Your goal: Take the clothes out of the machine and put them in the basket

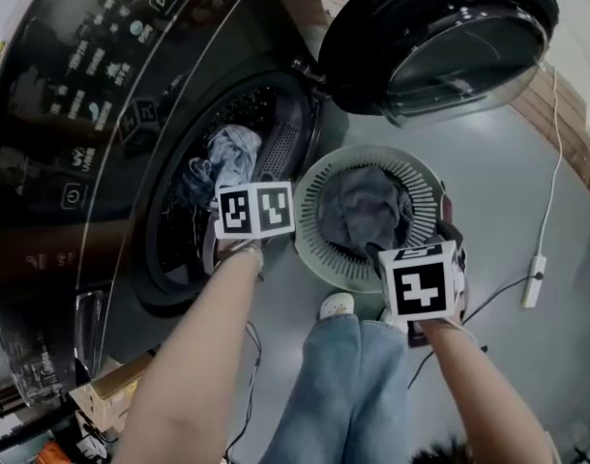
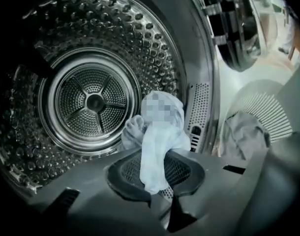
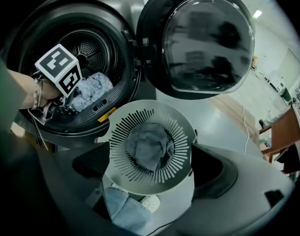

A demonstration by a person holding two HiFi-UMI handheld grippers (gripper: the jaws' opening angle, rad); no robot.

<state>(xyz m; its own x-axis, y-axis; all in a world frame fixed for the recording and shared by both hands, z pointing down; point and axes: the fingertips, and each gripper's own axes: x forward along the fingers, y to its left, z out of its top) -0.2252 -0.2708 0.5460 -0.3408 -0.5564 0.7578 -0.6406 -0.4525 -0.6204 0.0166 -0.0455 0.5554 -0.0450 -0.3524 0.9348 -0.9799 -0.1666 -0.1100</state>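
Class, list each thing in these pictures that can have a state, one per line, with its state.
machine door, open
pale cloth, gripped by the left tool
basket, upright, holds a grey garment
left tool, shut on the pale cloth
right tool, open, empty

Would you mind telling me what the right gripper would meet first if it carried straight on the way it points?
Most likely the grey garment lying in the white basket: the right gripper points down into it, open, though depth is hard to judge.
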